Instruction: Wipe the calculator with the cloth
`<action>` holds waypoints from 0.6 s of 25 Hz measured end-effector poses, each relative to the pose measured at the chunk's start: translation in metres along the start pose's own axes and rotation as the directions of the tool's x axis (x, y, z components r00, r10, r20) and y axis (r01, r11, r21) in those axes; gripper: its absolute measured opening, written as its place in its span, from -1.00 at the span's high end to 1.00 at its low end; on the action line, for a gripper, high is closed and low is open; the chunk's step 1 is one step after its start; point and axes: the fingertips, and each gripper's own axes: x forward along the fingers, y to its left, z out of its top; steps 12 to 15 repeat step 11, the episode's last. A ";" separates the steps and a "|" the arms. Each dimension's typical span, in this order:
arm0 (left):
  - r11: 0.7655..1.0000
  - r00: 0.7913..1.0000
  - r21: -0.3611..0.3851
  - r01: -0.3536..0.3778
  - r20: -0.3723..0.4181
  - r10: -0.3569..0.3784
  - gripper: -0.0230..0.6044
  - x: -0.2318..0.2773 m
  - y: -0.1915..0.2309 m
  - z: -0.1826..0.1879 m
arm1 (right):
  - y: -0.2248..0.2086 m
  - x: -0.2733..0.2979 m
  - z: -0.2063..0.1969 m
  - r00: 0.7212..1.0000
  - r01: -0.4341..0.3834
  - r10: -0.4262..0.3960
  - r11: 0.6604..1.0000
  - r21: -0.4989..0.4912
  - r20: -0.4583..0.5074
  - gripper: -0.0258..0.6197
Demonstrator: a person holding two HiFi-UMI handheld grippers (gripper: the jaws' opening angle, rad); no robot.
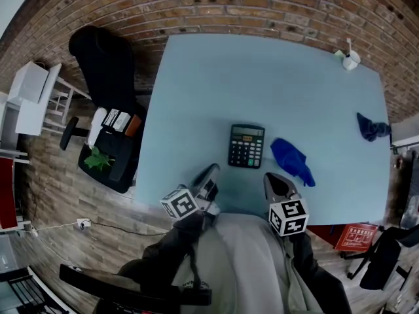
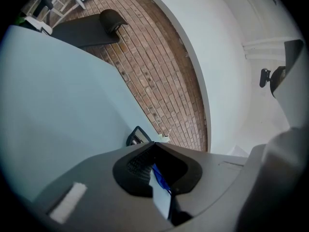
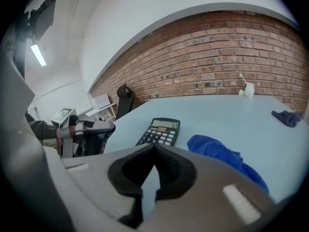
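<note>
Calculator (image 1: 246, 146) lies flat near the middle of the pale blue tabletop (image 1: 275, 77), keys up. The blue cloth (image 1: 292, 161) is bunched just beside it on the right, a small gap between them. I see both grippers low at the near edge. The left gripper (image 1: 211, 171) has its jaws closed together on nothing, and the right gripper (image 1: 275, 179), near the cloth, is likewise closed and empty.
</note>
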 end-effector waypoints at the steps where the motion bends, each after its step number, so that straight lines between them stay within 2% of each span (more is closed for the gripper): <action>1: 1.000 1.000 -0.002 -0.001 0.001 0.001 0.93 0.000 0.000 0.000 | 0.000 0.000 0.000 1.000 -0.001 0.001 1.000 0.000 -0.001 0.92; 15: 1.000 1.000 -0.015 -0.003 -0.009 0.003 0.93 0.001 0.004 -0.003 | 0.001 0.001 -0.001 1.000 -0.005 0.005 1.000 -0.005 -0.008 0.92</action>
